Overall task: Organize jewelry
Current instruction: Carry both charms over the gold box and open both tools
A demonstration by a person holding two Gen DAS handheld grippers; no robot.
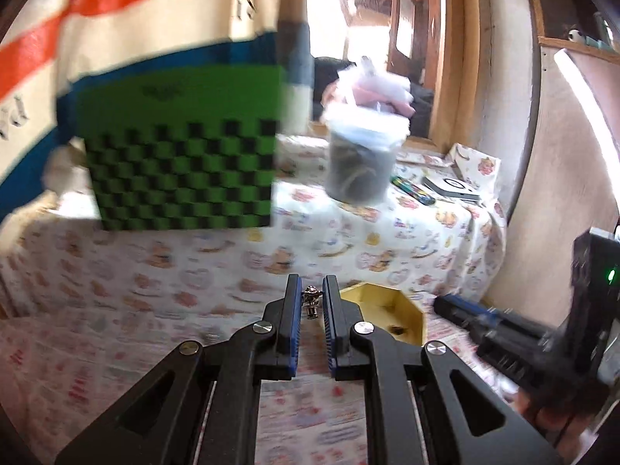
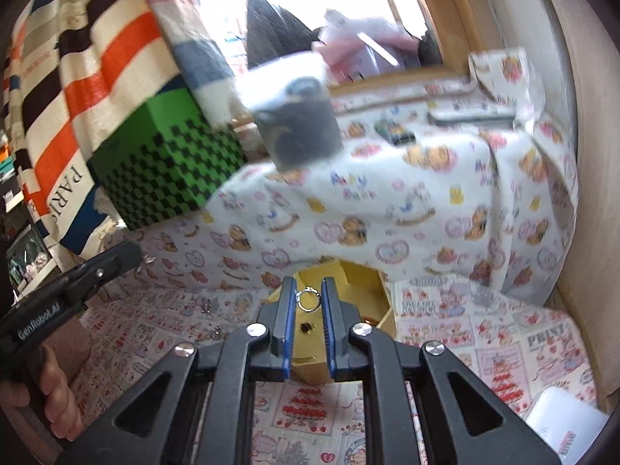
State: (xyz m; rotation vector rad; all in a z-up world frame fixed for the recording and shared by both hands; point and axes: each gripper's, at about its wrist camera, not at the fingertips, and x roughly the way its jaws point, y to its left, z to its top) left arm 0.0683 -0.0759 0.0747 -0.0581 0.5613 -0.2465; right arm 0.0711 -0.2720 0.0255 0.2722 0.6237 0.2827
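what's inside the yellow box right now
The yellow box holds one small dark piece on its floor. The right gripper, shut on a ring, covers part of the inside.

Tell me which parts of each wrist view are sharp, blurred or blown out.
Left wrist view: the left gripper and its small silver charm are sharp; the green checkered box and plastic tub smear; the doorway is blown out. Right wrist view: the right gripper and silver ring are crisp, the background blurred, the edges curved.
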